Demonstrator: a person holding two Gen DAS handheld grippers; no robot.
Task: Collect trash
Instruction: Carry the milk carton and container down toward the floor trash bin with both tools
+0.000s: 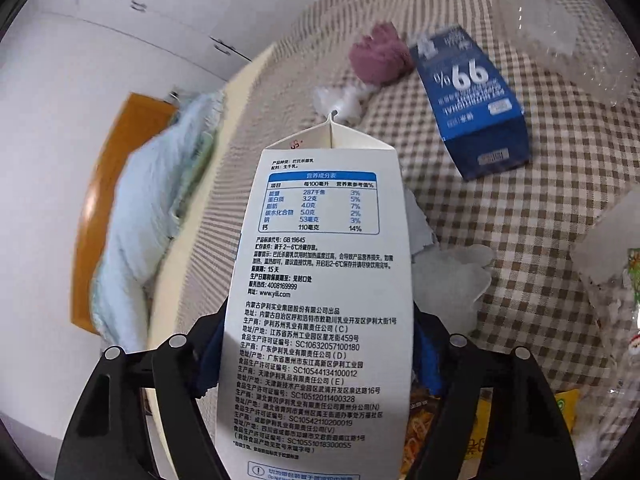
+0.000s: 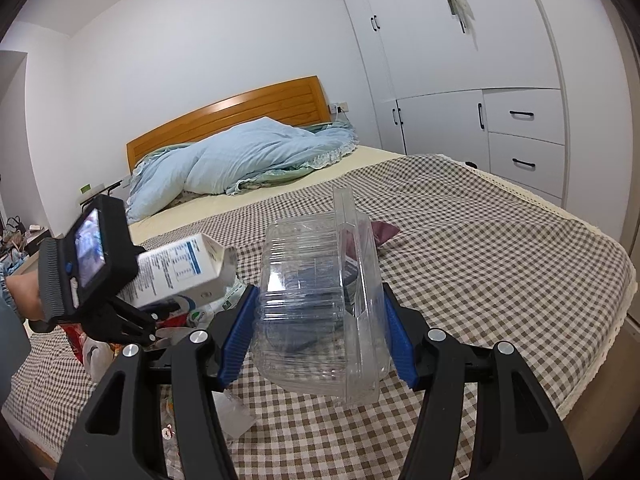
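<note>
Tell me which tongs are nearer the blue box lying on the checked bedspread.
Left. The left tongs, gripping the milk carton, point toward the blue box; the right tongs hold the clear container further back.

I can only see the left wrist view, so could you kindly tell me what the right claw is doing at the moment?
Observer: The right claw is closed on a clear plastic box, its blue pads pressing both sides.
Operator: Thank you. Is that box lifted or resting on the bed?
Observer: It looks lifted above the checked cover, though I cannot be sure its bottom edge is clear.
Operator: And how does my milk carton look from there?
Observer: The milk carton sticks out of the left claw, tilted, with its top towards the plastic box.
Operator: Anything at the head of the bed?
Observer: A crumpled light blue quilt lies against a wooden headboard.
</note>
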